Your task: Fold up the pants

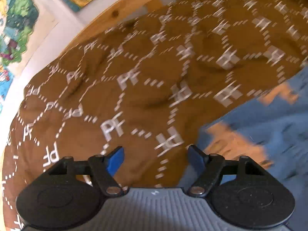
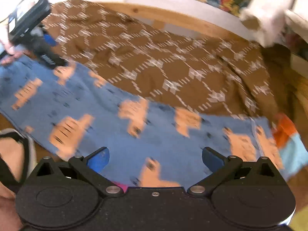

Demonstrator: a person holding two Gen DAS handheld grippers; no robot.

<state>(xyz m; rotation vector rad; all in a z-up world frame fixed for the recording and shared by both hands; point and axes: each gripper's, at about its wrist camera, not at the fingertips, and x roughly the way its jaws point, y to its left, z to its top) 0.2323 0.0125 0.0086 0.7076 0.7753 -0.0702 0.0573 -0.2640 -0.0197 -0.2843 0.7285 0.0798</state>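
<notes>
On brown bedspread (image 2: pixel 173 61): blue pants (image 2: pixel 115 130) flat beneath right tool (image 2: pixel 155 159), spread, empty; left tool (image 1: pixel 155 154) spread.

1 pair of blue pants with orange patches (image 2: pixel 119 134), 1 brown white-patterned bedspread (image 2: pixel 163 57), 2 black grippers: left gripper (image 2: pixel 38 44), right gripper (image 2: pixel 155 158).

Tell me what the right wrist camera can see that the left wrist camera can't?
Only the right wrist view shows the left gripper from outside, held in a hand at the far left end of the pants, plus its own open right gripper over the middle of the pants, and some orange and light blue cloth at the right.

Only the left wrist view shows the cartoon pictures beside the bed.

Both show the blue pants with peach patches lying on the brown patterned bedspread, and a wooden bed edge.
</notes>
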